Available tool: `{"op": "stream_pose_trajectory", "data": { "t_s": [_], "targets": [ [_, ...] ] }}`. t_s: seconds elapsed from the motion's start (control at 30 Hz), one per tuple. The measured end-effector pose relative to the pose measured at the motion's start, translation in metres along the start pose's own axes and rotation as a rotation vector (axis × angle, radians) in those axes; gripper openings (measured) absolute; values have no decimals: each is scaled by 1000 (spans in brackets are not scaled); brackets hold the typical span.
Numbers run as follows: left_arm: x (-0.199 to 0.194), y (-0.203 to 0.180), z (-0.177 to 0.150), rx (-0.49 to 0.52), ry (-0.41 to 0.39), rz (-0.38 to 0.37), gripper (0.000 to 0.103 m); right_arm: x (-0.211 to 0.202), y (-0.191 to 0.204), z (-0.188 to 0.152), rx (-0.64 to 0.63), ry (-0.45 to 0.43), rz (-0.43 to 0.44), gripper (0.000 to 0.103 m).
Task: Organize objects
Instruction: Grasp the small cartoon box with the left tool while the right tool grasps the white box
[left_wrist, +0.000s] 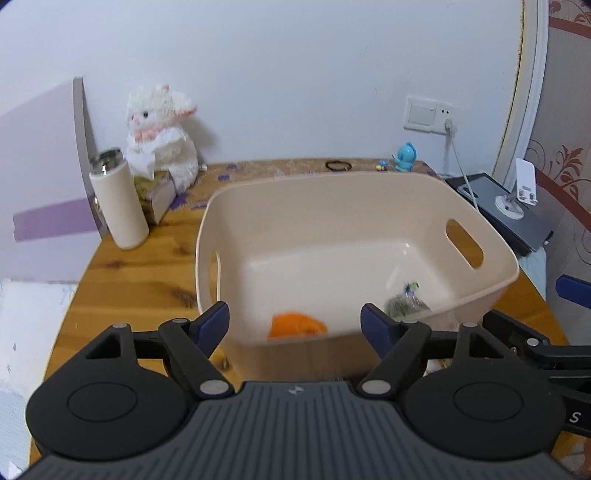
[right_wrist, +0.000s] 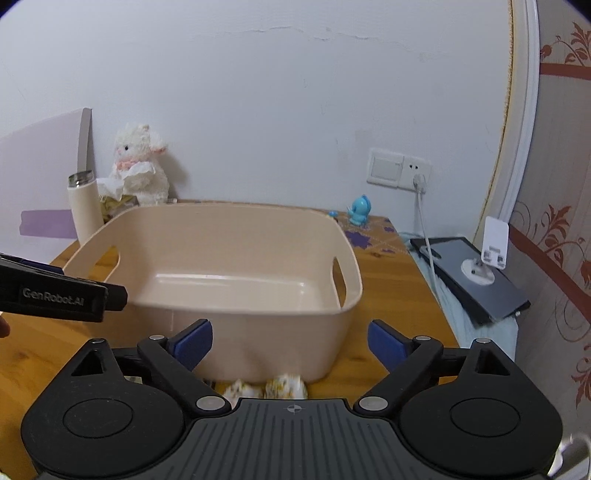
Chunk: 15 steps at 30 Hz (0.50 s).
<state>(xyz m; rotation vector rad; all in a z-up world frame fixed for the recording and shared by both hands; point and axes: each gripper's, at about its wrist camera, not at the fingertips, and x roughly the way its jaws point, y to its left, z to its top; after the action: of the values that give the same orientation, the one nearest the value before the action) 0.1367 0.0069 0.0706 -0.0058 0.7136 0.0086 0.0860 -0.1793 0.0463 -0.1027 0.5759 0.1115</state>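
A beige plastic bin with handle slots stands on the wooden table; it also shows in the right wrist view. Inside it lie an orange object and a small clear bag with green contents. My left gripper is open and empty, above the bin's near rim. My right gripper is open and empty, in front of the bin's near wall. Two small white-and-yellow wrapped objects lie on the table just under the right gripper.
A cream flask, a tissue box and a white plush rabbit stand at the back left. A blue toy and a black hair tie lie at the back. A tablet with a phone stand lies at the right.
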Motion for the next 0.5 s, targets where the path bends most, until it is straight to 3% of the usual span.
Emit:
{"op": "stream_pose_trajectory", "data": {
  "t_s": [0.23, 0.5],
  "targets": [
    [-6, -5, -34, 34, 31, -19, 80, 2, 3, -32, -8, 70, 7, 93],
    [9, -12, -69, 75, 90, 9, 80, 11, 8, -62, -13, 149, 22, 93]
  ]
}}
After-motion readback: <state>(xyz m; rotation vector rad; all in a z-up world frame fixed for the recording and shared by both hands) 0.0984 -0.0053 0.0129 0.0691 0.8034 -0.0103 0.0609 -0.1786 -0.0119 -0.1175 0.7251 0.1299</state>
